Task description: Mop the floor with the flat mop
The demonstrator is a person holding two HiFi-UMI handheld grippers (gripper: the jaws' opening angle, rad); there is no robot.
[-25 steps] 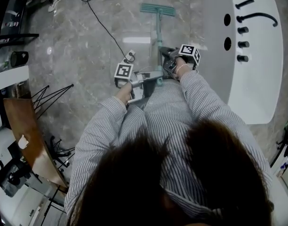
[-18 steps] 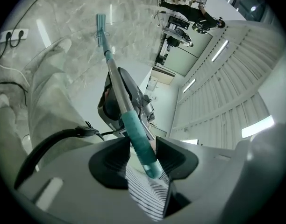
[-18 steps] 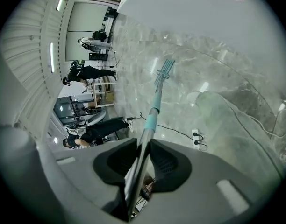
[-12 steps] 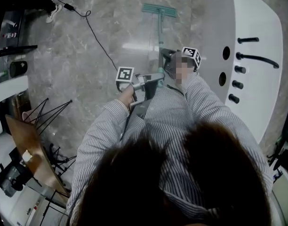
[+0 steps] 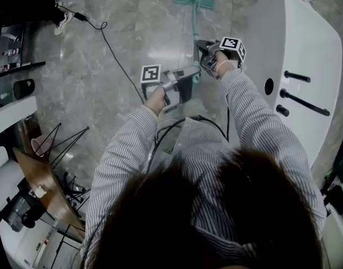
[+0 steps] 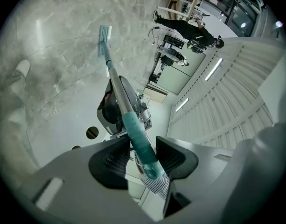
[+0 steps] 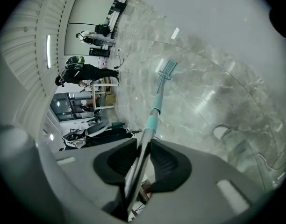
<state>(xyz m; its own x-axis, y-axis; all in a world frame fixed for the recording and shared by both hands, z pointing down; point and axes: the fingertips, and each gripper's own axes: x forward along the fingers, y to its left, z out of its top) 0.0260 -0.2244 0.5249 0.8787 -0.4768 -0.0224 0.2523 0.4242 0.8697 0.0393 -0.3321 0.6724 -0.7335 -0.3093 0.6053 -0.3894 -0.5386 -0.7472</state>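
marble floor (image 5: 76, 77) | flat mop (image 5: 194, 2) resting on it | left gripper (image 5: 188, 76), right gripper (image 5: 202, 50) pinch handle (image 5: 193, 27)

The floor (image 5: 76, 94) is glossy grey marble. The flat mop (image 5: 194, 1) has a smooth metal pole with a teal plastic grip. The left claw (image 6: 143, 149) and right claw (image 7: 144, 153) are matt grey plastic with ribbed black pads (image 6: 116, 160). At 3 o'clock, the white counter (image 5: 311, 43) is smooth.

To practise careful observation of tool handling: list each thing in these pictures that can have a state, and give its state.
mop: head flat on the floor, handle tilted back towards the person.
left gripper: shut on the mop handle's teal end.
right gripper: shut on the handle's metal part.
cable: lying loose on the floor.
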